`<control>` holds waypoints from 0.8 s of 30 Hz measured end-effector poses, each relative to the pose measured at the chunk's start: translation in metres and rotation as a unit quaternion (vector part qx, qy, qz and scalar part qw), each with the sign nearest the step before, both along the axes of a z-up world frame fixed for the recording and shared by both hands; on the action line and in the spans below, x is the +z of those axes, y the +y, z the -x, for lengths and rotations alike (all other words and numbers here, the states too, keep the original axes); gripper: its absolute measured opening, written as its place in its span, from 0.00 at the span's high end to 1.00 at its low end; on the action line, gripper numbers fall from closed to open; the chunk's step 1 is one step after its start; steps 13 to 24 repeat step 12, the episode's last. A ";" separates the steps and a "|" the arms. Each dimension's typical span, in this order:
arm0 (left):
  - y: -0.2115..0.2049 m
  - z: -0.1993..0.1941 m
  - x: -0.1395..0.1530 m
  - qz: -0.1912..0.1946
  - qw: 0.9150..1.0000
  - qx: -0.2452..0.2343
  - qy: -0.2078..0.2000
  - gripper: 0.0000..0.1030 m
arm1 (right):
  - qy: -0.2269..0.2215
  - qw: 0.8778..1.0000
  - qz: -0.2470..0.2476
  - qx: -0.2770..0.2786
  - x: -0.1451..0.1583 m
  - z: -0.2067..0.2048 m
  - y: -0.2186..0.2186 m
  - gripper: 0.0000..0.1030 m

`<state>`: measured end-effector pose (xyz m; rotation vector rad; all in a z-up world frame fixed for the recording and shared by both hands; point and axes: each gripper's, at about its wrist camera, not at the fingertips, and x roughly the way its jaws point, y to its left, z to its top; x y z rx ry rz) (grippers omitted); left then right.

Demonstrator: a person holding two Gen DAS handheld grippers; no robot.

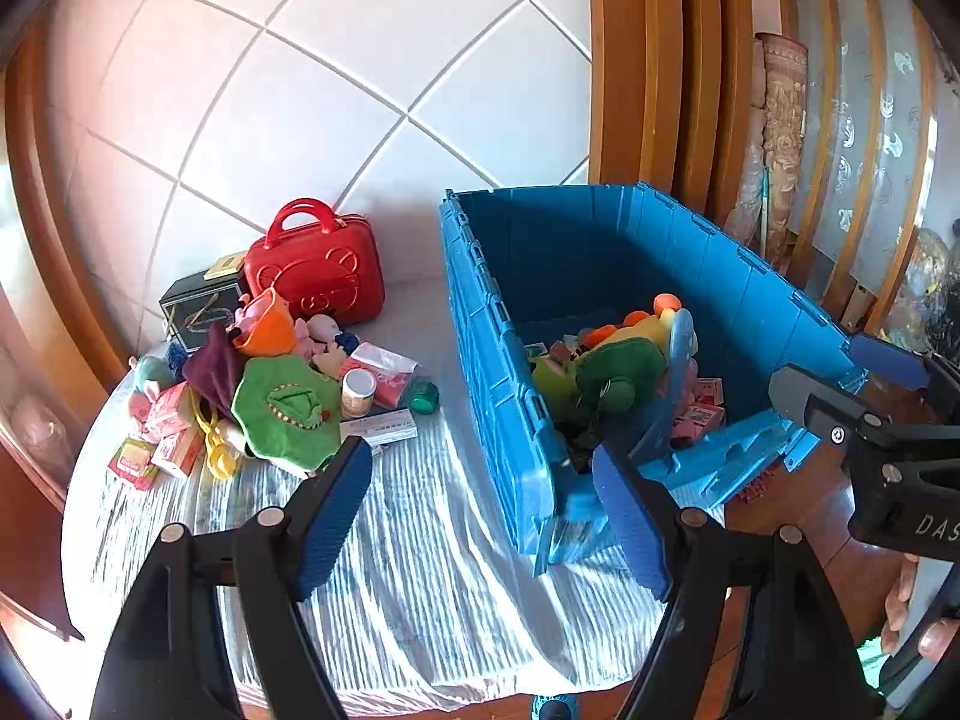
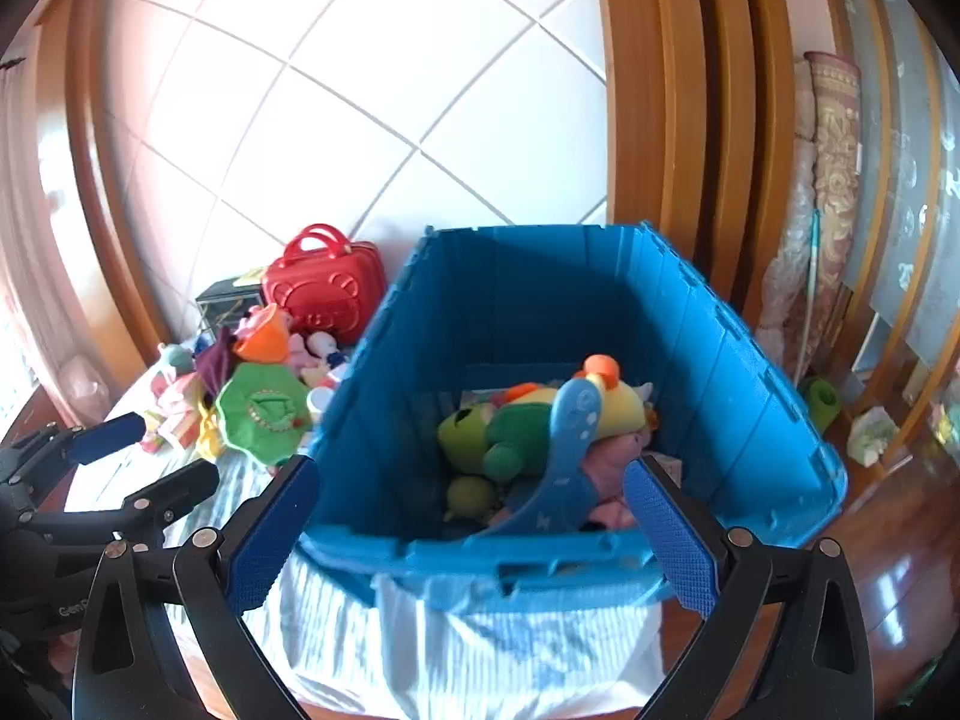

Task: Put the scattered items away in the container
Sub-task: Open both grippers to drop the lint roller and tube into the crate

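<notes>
A white tiled wall (image 1: 336,96) stands behind, framed by orange-brown wooden trim (image 1: 624,60). A rolled patterned rug (image 2: 831,180) leans at right. The glossy wooden floor (image 2: 900,576) reflects bright daylight.

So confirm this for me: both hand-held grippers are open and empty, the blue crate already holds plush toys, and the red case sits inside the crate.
Wrong on the red case: the left wrist view shows it outside the blue crate, standing behind the scattered pile. The rest holds.
</notes>
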<state>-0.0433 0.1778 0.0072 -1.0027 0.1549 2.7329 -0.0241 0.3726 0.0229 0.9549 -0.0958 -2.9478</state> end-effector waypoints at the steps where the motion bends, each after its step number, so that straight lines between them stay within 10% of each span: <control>1: -0.006 -0.006 0.000 -0.004 1.000 -0.001 -0.002 0.27 | 0.003 1.000 0.001 0.002 0.001 -0.009 -0.009 0.00; 24: -0.064 -0.051 -0.004 -0.028 0.999 0.040 0.009 0.27 | 0.013 1.000 -0.004 0.004 0.002 -0.055 -0.068 0.00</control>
